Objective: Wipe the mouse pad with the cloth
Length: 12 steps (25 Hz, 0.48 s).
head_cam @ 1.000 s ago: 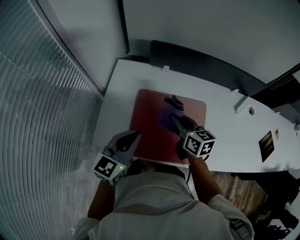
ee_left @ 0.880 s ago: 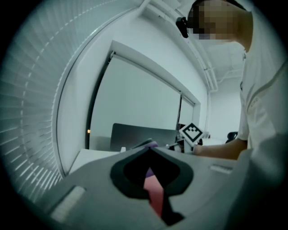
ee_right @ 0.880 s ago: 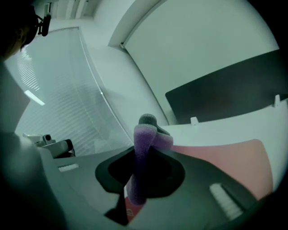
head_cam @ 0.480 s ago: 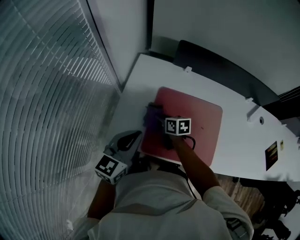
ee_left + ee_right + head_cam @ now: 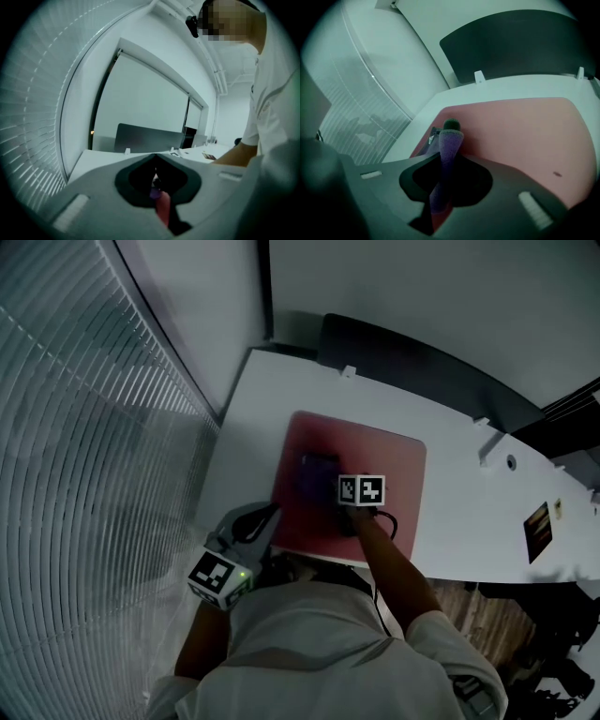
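A red mouse pad [image 5: 389, 488] lies on the white desk [image 5: 459, 521]. A purple cloth [image 5: 315, 474] rests on the pad's left part. My right gripper [image 5: 332, 487] is shut on the cloth and presses it to the pad. In the right gripper view the cloth [image 5: 451, 140] stands pinched between the jaws of that gripper [image 5: 446, 161], with the pad [image 5: 520, 136] stretching away to the right. My left gripper [image 5: 268, 517] hangs shut and empty at the pad's near left corner. Through the left gripper [image 5: 155, 157], a sliver of pad [image 5: 163, 211] and cloth [image 5: 154, 191] shows.
A dark partition panel [image 5: 422, 367] lines the desk's far edge. Ribbed blinds [image 5: 94, 427] fill the left side. A small dark card [image 5: 536, 529] and a round cable hole [image 5: 511, 463] sit on the desk to the right. The person's body covers the near edge.
The right gripper dragged the cloth from the pad's middle over to its left part. The left gripper kept its place, shut.
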### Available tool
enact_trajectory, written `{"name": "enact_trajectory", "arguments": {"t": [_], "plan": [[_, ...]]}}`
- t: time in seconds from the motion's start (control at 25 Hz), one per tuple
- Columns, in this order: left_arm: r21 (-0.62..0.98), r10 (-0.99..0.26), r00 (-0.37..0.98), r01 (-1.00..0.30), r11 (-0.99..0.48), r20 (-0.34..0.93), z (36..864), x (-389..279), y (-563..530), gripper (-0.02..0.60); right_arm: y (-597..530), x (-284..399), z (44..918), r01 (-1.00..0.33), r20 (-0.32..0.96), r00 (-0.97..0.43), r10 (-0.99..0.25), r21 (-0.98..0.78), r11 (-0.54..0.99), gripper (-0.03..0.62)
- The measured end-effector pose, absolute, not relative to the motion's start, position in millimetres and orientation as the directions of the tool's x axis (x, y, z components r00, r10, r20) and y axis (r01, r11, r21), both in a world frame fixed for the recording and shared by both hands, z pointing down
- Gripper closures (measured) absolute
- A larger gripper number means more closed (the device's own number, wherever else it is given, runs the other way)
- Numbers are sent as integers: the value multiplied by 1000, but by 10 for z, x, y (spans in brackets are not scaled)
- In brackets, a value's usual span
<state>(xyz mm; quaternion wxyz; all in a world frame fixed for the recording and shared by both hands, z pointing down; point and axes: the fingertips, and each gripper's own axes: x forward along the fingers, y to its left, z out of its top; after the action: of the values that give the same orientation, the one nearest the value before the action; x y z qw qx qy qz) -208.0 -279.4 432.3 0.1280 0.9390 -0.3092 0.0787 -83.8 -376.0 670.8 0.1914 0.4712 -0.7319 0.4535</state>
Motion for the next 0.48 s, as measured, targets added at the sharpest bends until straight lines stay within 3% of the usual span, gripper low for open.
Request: {"name": "enact_trajectory", "arguments": {"t": [0.48], "plan": [[197, -484, 849, -522, -830, 212, 4314, -901, -2610, 581, -3286, 789, 6843, -899, 753, -385, -534, -436, 34, 537]]}}
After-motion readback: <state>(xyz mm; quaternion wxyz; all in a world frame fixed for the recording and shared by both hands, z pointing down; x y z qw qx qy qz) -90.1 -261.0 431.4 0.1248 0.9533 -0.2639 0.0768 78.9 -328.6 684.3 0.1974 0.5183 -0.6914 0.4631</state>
